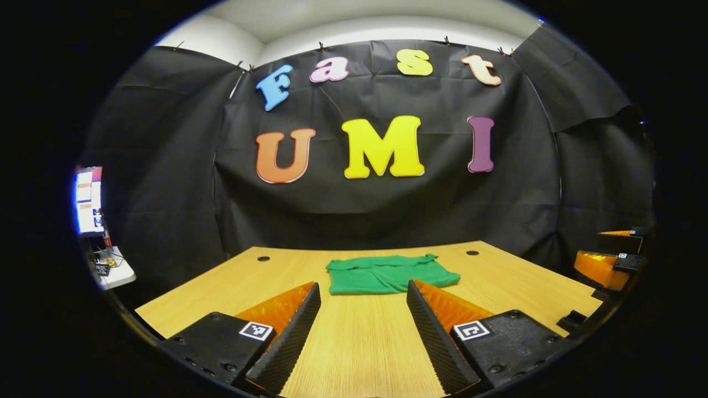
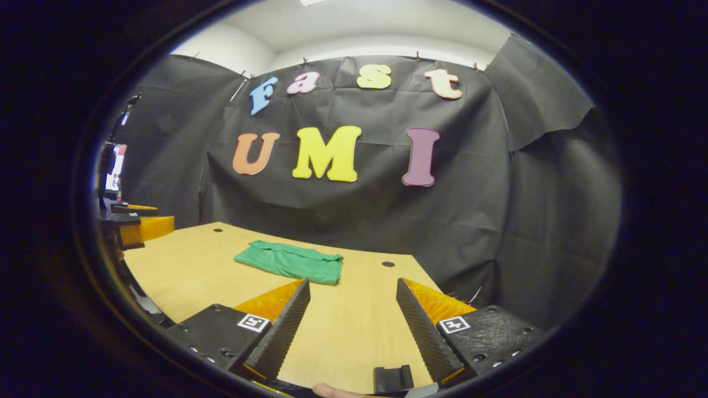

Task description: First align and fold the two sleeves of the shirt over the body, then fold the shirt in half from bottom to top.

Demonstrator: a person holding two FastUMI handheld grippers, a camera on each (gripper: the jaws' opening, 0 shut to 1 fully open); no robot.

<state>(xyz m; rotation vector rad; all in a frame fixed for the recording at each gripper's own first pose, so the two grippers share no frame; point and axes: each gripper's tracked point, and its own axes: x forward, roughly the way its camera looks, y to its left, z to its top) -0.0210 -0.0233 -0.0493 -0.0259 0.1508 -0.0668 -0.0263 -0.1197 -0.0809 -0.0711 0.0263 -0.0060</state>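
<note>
Pale wooden tabletop (image 1: 221,293) carries the folded green cotton shirt (image 1: 387,275) at its far middle; we judge folding complete, both tools, left tool (image 1: 362,309) and right tool (image 2: 351,307), wide open, empty, withdrawal next.

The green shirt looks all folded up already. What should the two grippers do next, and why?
Probably just draw both back and stop. The green shirt lies on the wooden table as a compact folded bundle with no sleeves sticking out. The left hand-held gripper and right hand-held gripper are open, short of the shirt and holding nothing, so no fold seems left to do.
</note>
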